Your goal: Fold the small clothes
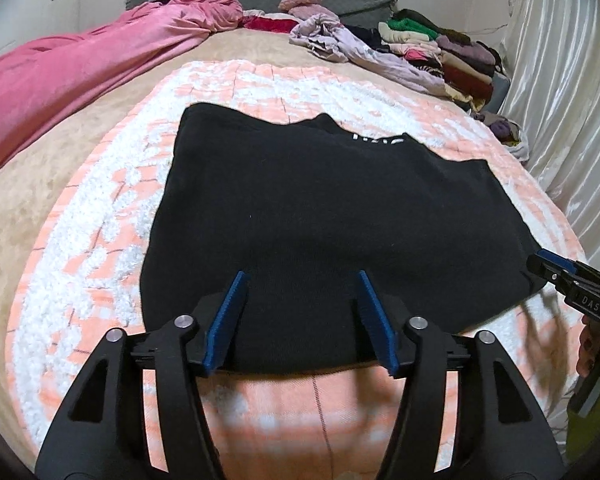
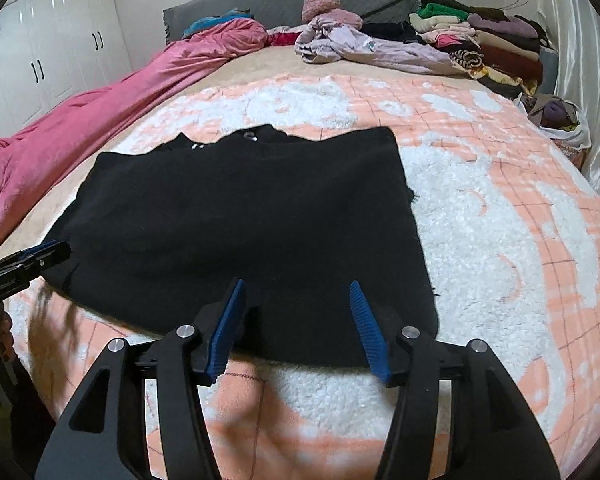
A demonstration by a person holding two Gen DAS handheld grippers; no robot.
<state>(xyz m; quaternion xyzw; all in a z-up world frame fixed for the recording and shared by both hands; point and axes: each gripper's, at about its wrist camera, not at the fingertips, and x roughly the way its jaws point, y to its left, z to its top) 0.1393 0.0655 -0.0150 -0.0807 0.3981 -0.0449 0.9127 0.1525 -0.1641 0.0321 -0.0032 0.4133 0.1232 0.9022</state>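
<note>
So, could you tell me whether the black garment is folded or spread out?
Folded: the black garment lies as a compact rectangle with straight edges.

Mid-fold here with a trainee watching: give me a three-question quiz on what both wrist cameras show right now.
1. True or false: the left gripper is clamped on the black garment.
2. Which lies along the bed's left edge? A) pink duvet B) green towel C) white sheet
3. Fill in: the stack of folded clothes sits at the far ____ corner of the bed.

Key: 1 false, both it and the right gripper are open at the garment's near edge; 2 A; 3 right.
</note>
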